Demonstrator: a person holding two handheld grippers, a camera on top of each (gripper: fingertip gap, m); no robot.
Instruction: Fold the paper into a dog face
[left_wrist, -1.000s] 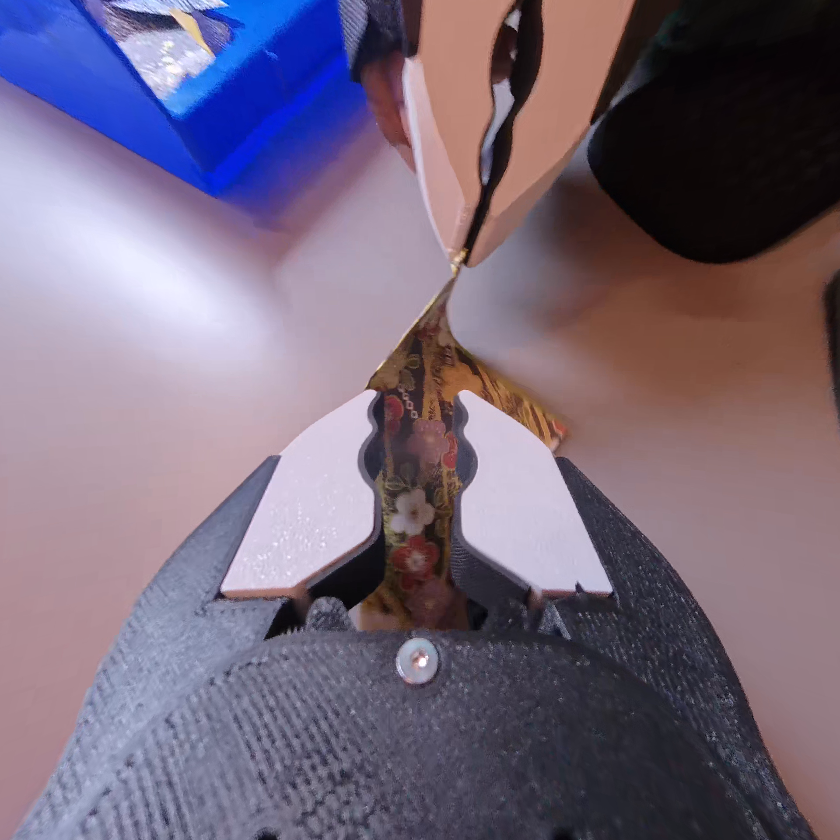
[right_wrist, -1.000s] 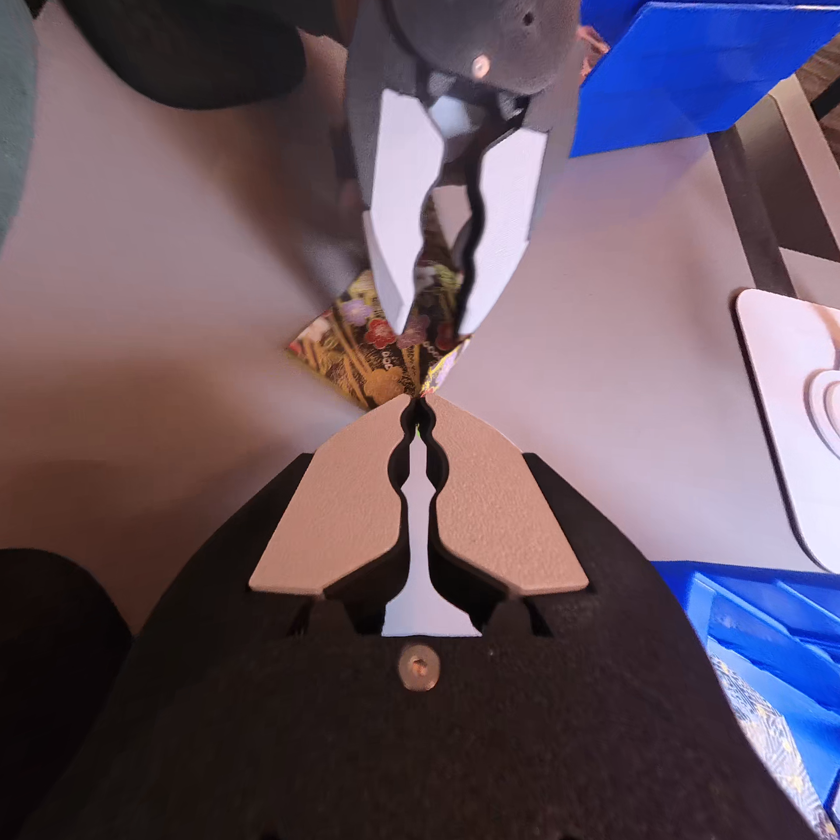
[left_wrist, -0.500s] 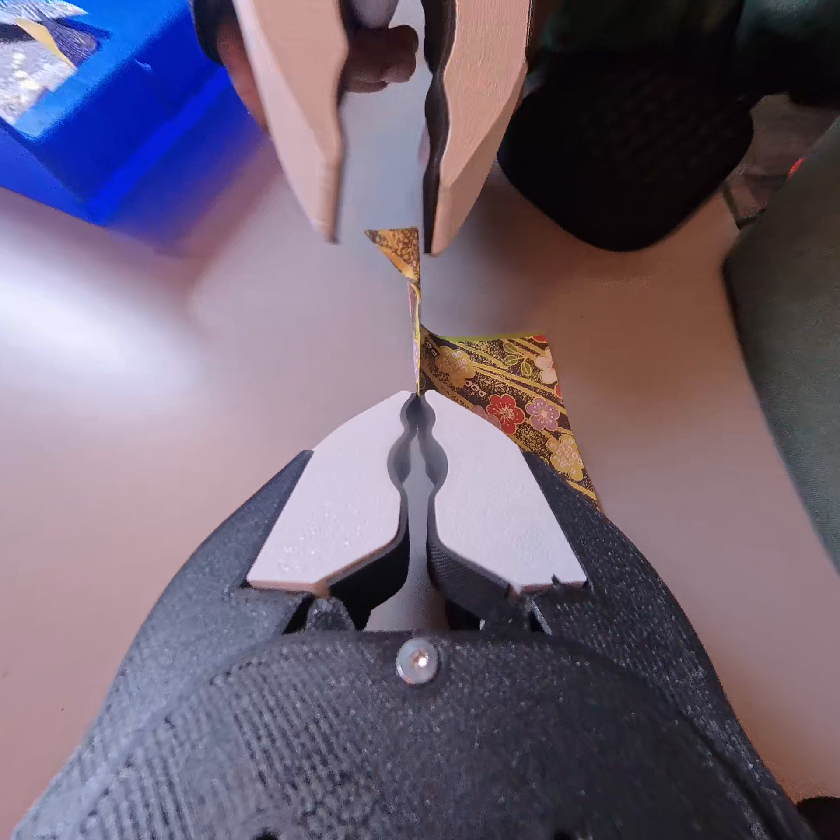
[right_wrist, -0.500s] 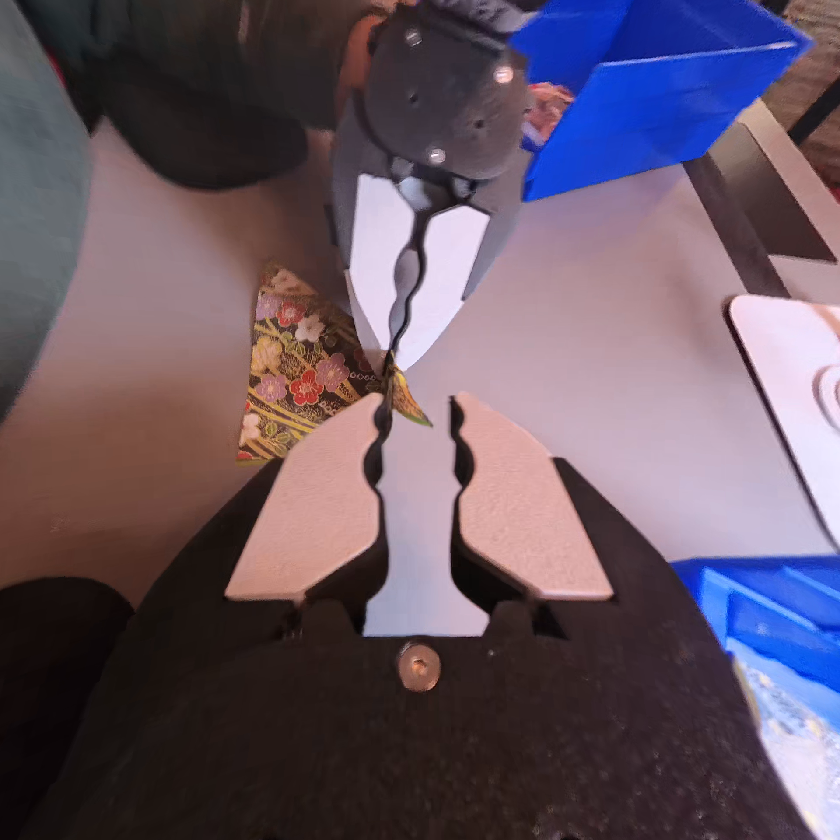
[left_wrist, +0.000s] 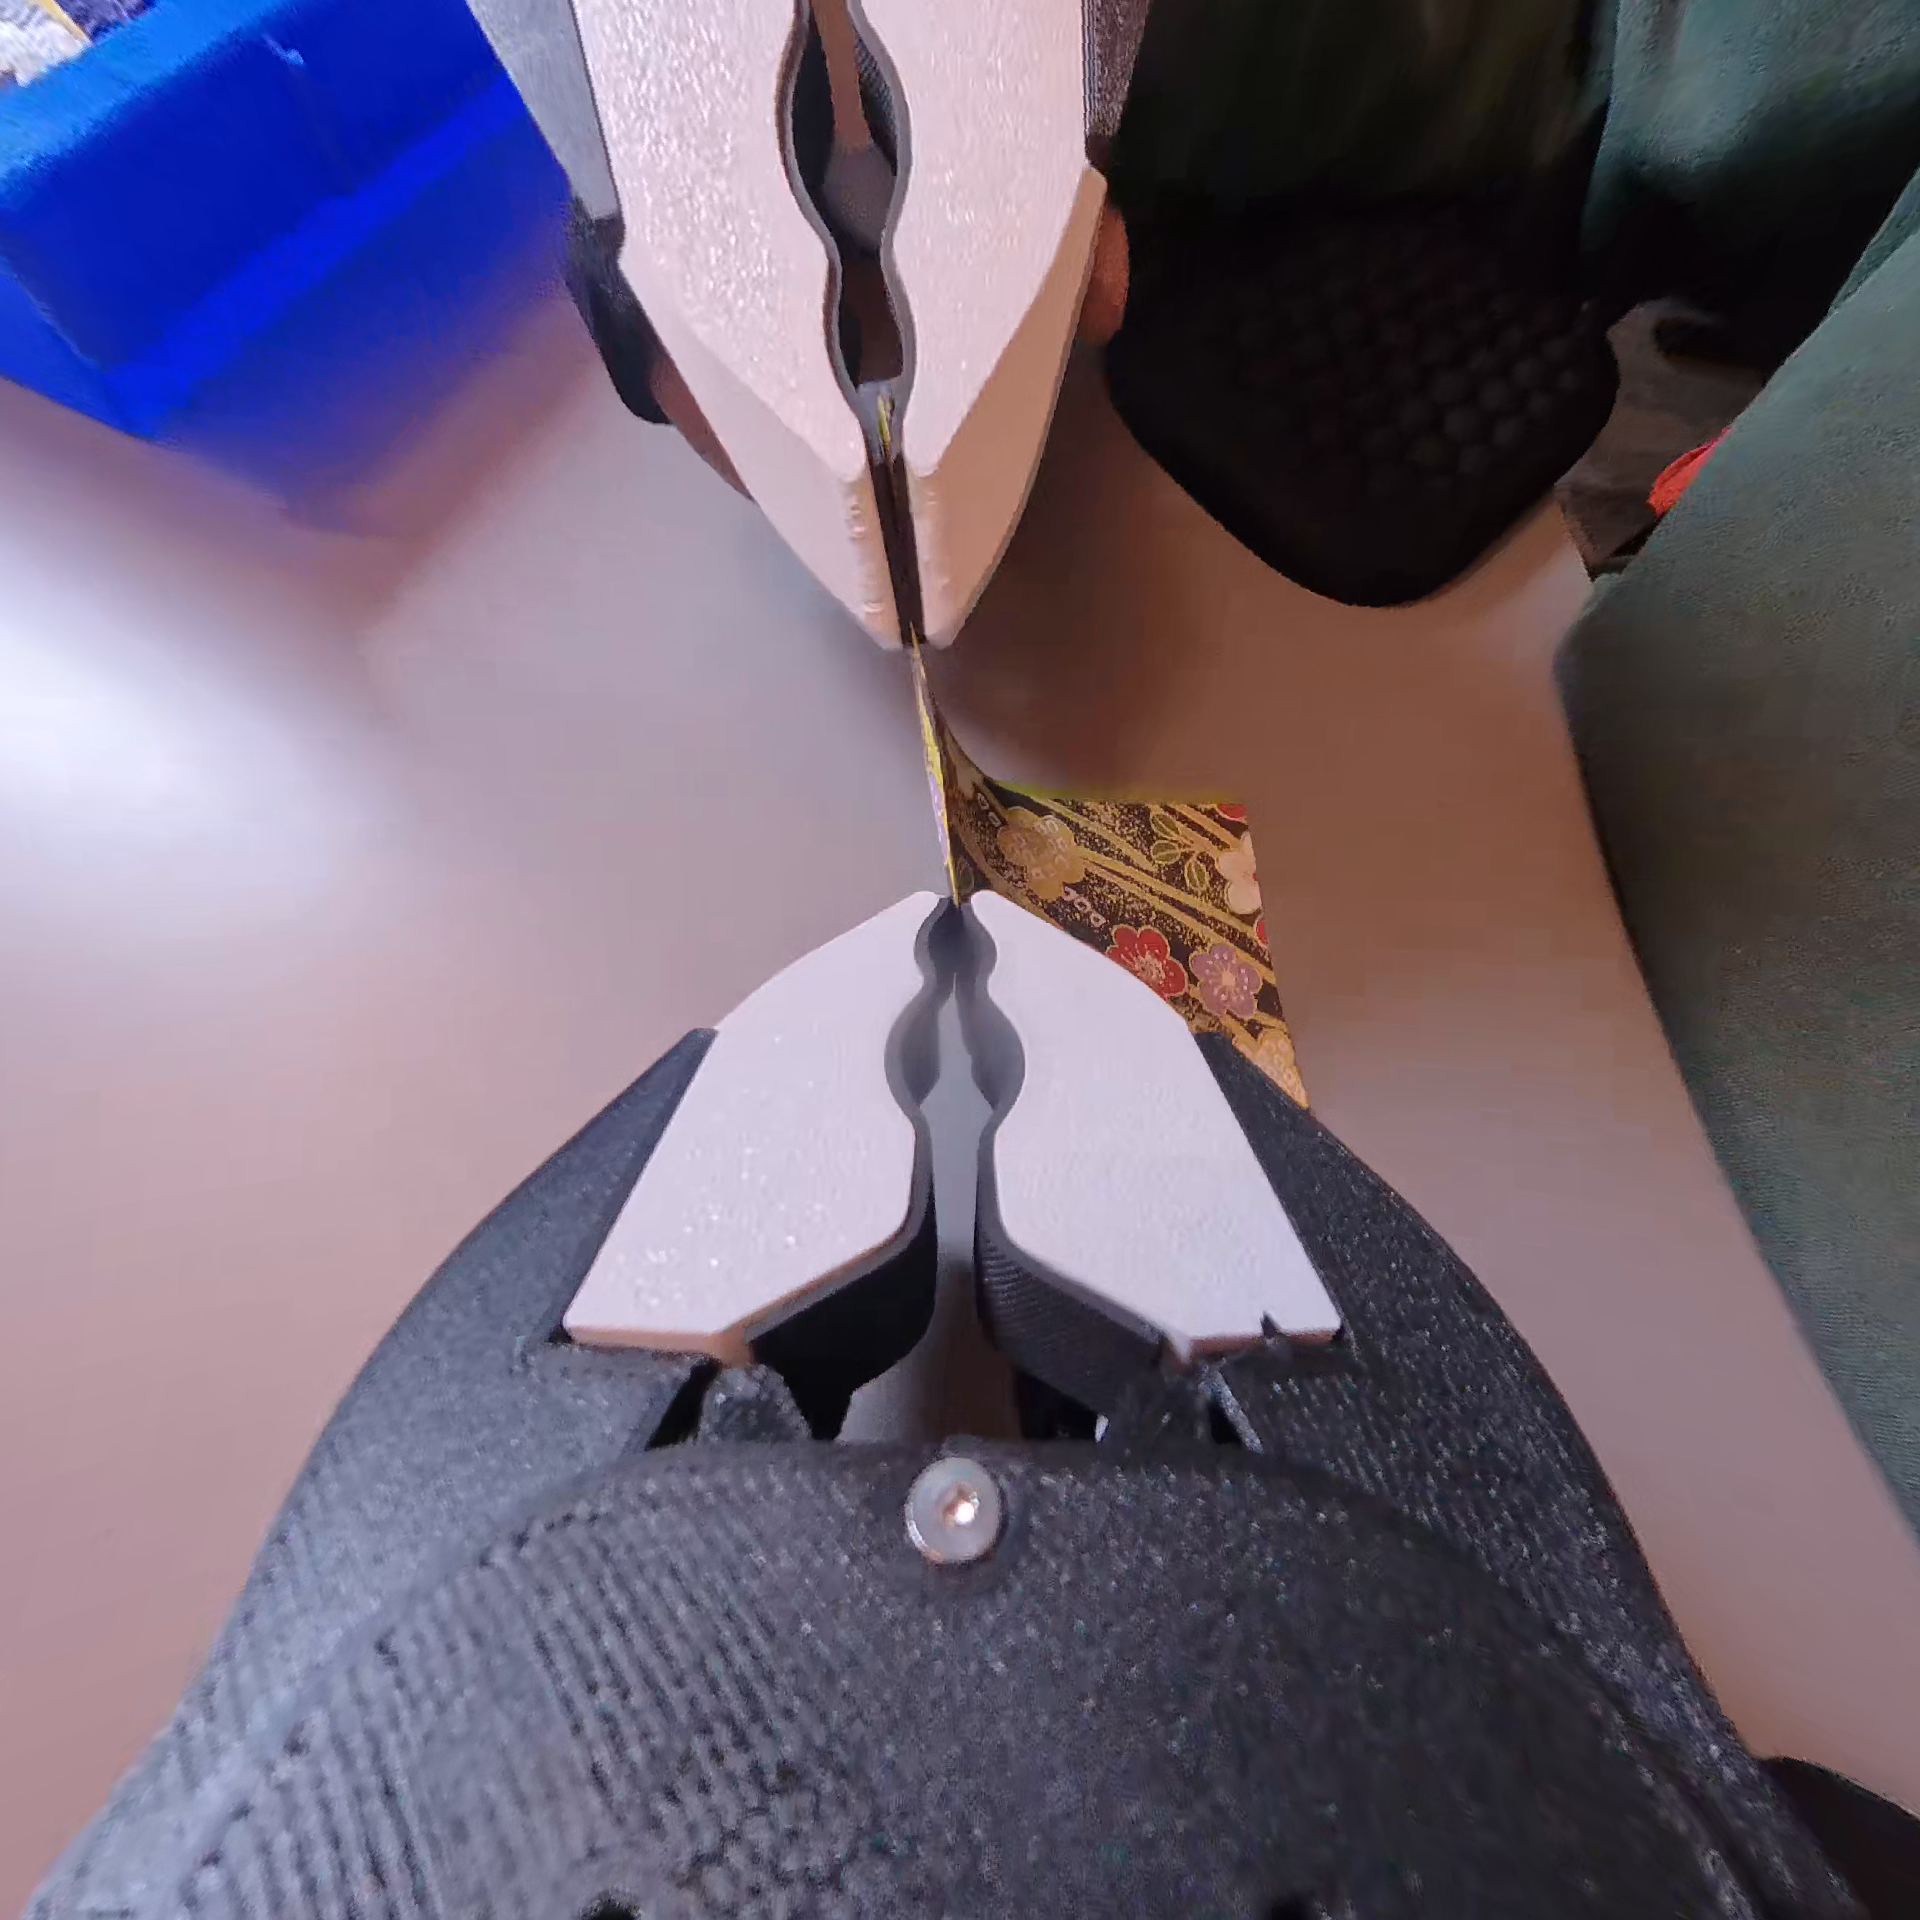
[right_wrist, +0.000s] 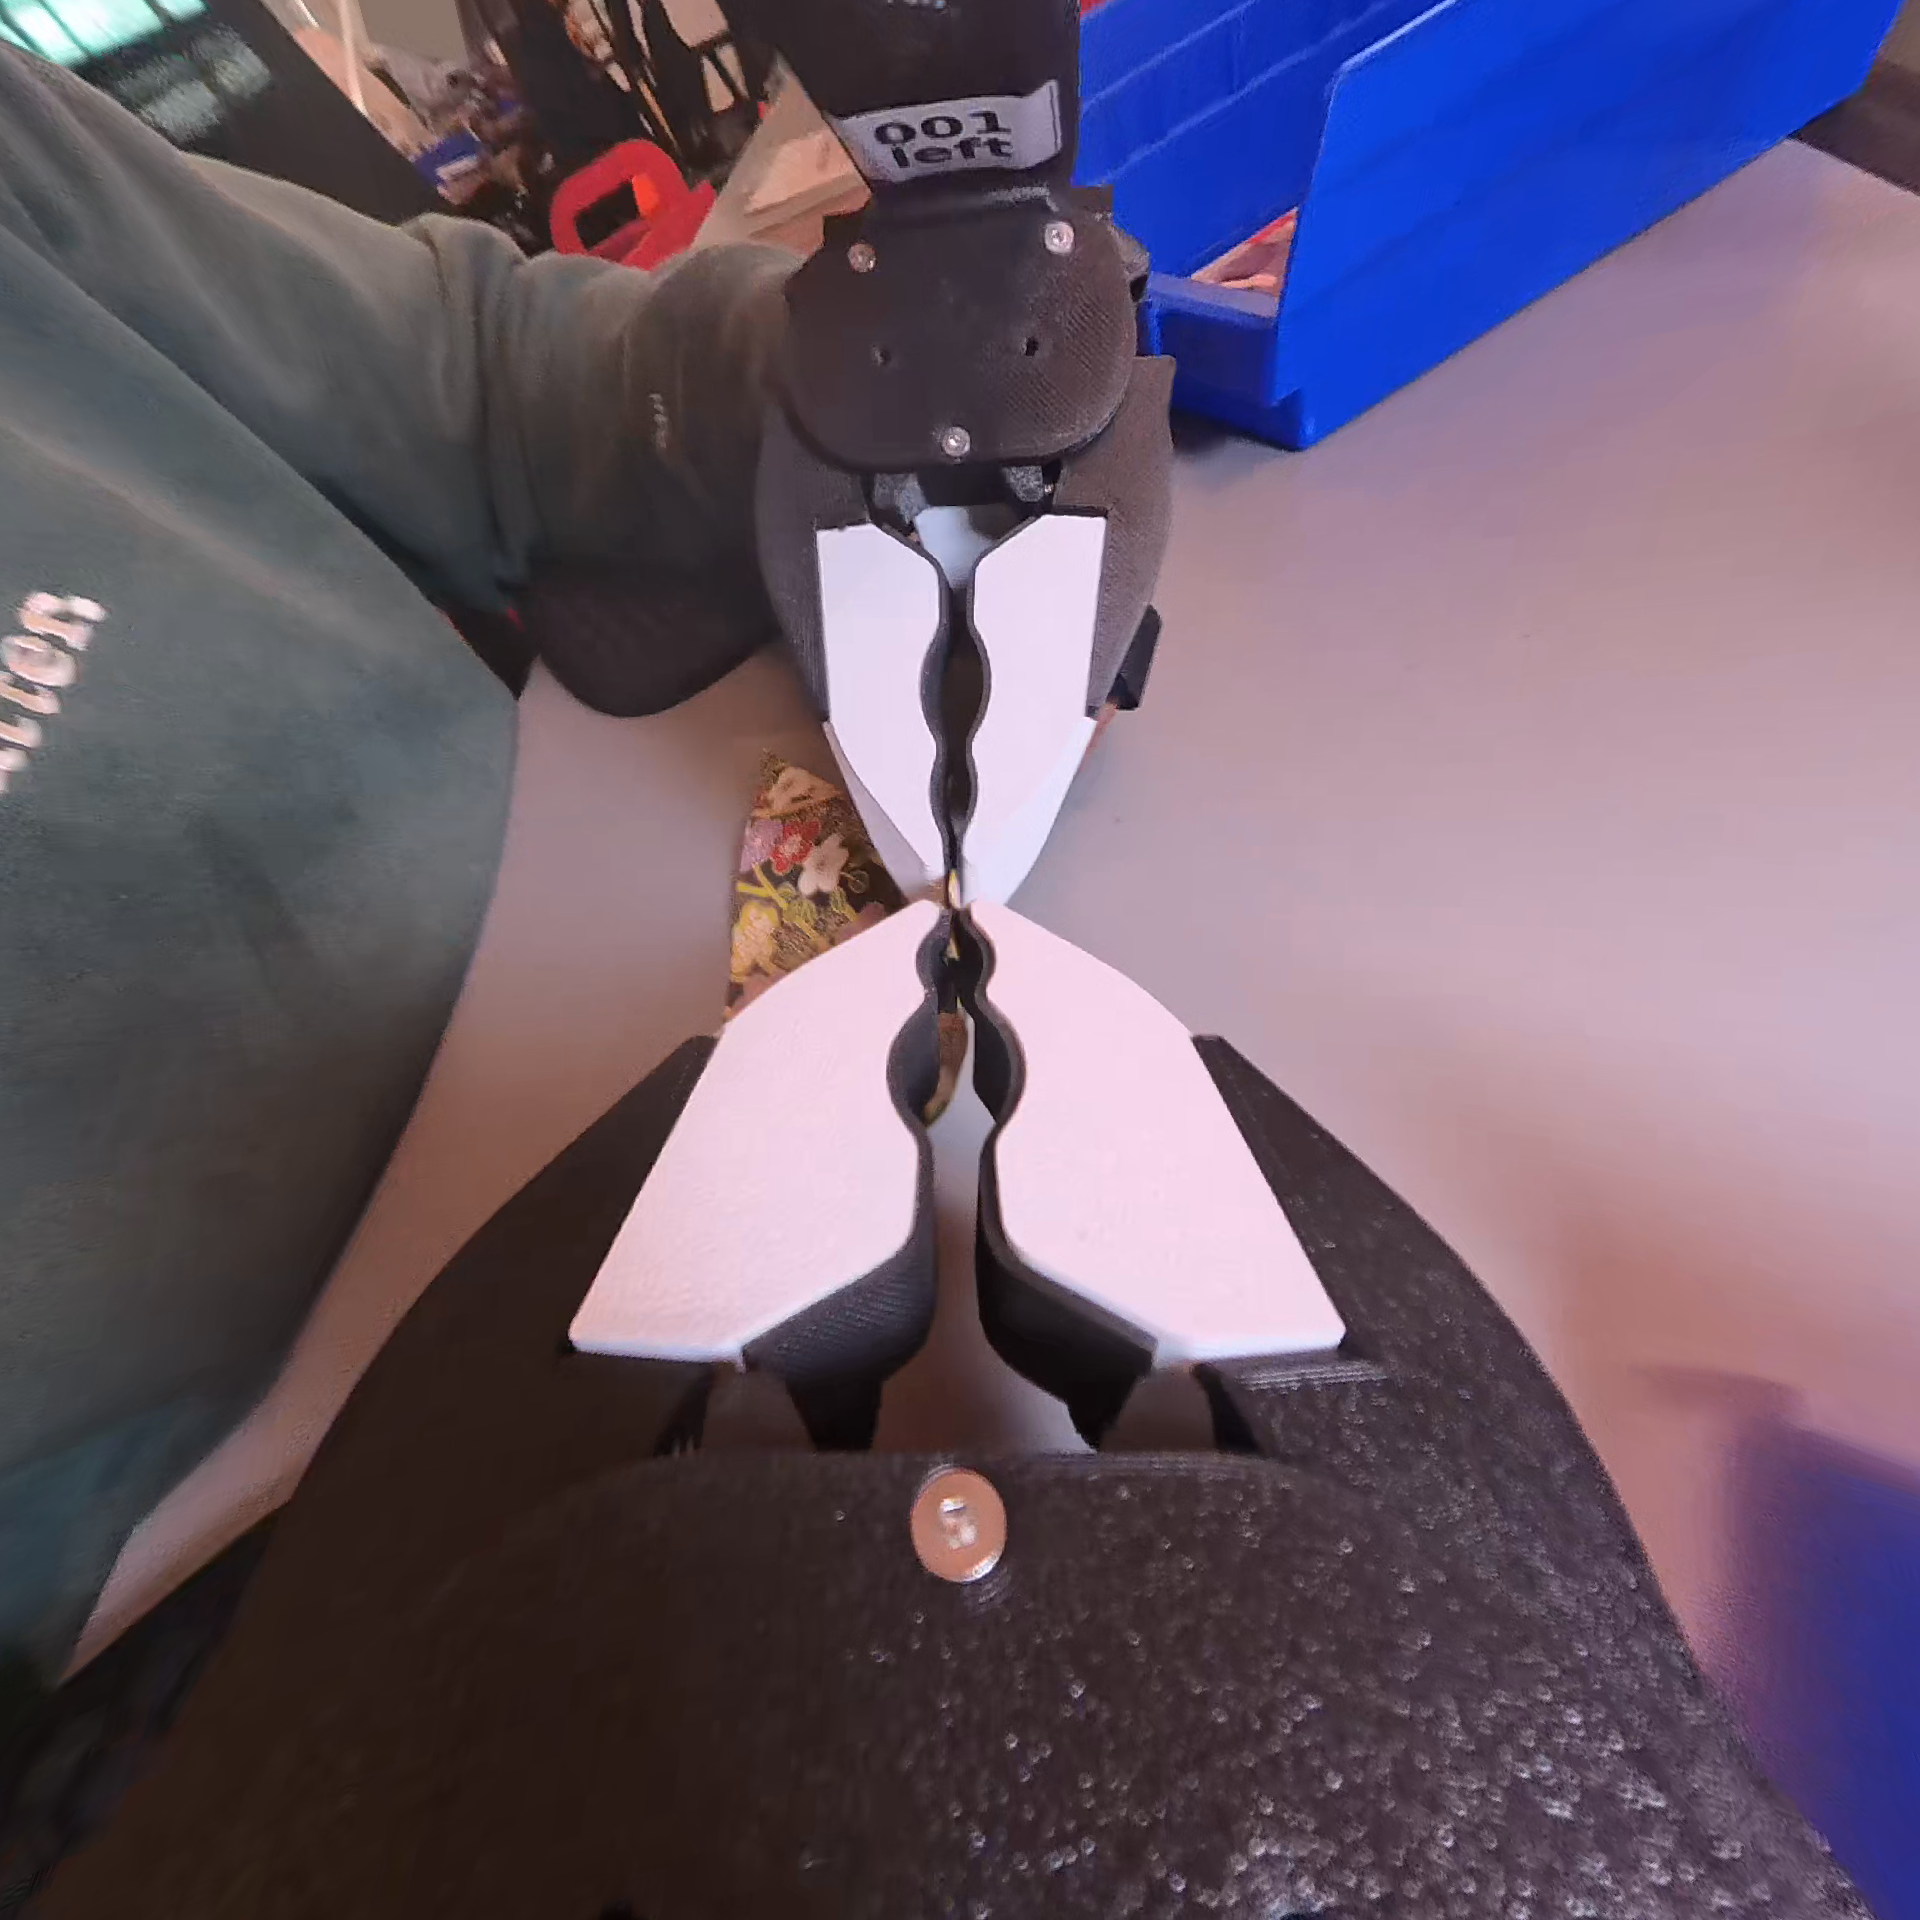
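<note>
Left hand-held gripper (left_wrist: 954, 912) clamped at its very tips on a raised edge of the paper (left_wrist: 1132, 904); right hand-held gripper (right_wrist: 954, 914) now closed too, pinching the same upright flap from the opposite side, where half a second ago it stood open just short of the flap. Tips of the two nearly touching, nose to nose, seen from the right wrist view. Likely meaning for the task: both ends of a crease line now held, so an ear fold can probably be pressed or drawn tight; dog face not yet recognisable. Poses: each pointing straight at the other, angled down toward the bench (left_wrist: 312, 935), a green sleeve (right_wrist: 468, 364) behind the left one. Rest of the floral patterned paper lying flat on the bench beside the tips, toward the person. Farther out, a blue bin (right_wrist: 1455, 208) behind the left tool and a dark rounded object (left_wrist: 1351, 364) near the right one.
</note>
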